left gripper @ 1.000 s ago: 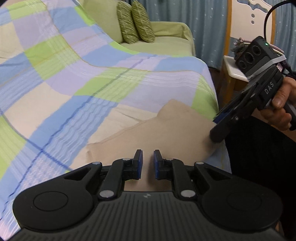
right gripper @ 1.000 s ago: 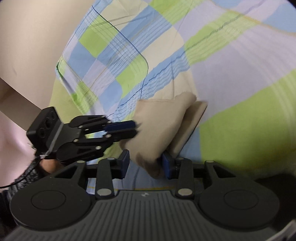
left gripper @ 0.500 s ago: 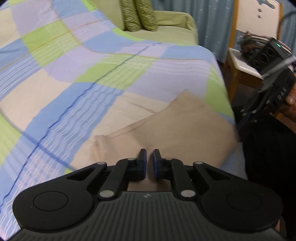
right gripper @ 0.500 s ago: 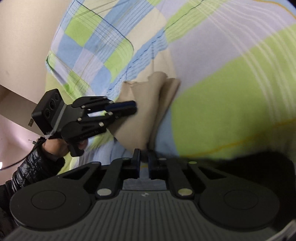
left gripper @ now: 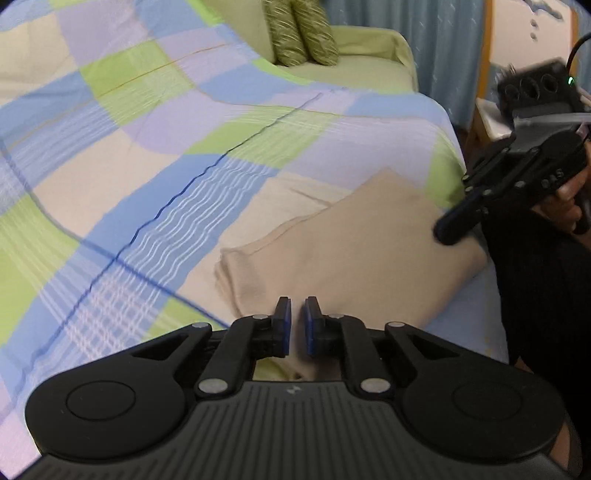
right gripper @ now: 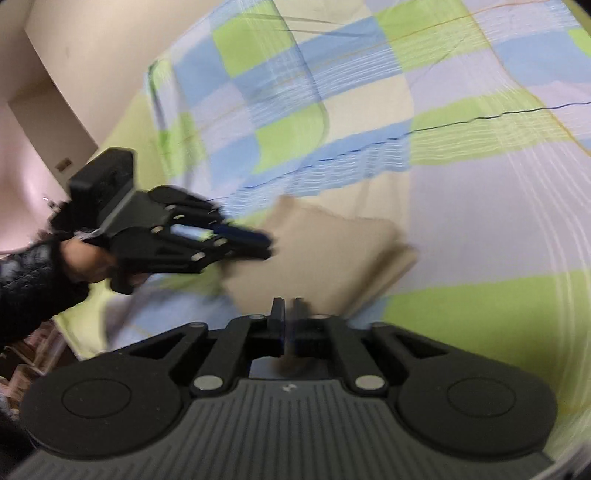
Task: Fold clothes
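Observation:
A beige garment (left gripper: 354,251) lies folded into a flat pad on the checked bedspread near the bed's corner; it also shows in the right wrist view (right gripper: 325,254). My left gripper (left gripper: 297,317) hovers just over its near edge, jaws nearly closed with a thin gap and nothing between them. My right gripper (right gripper: 290,314) is shut and empty, raised off the garment's other side. In the left wrist view the right gripper (left gripper: 454,229) hangs above the garment's right edge. In the right wrist view the left gripper (right gripper: 258,243) hangs over its left part.
The checked bedspread (left gripper: 147,166) covers the bed. A green sofa (left gripper: 362,62) with two patterned cushions (left gripper: 299,33) stands beyond it. A wooden chair (left gripper: 491,110) and blue curtain (left gripper: 436,44) are at right. A beige wall (right gripper: 92,74) is behind the bed.
My right gripper let go of the garment, shut and lifted away. The garment now lies flat. My left gripper's jaws stayed nearly closed while it drew back slightly.

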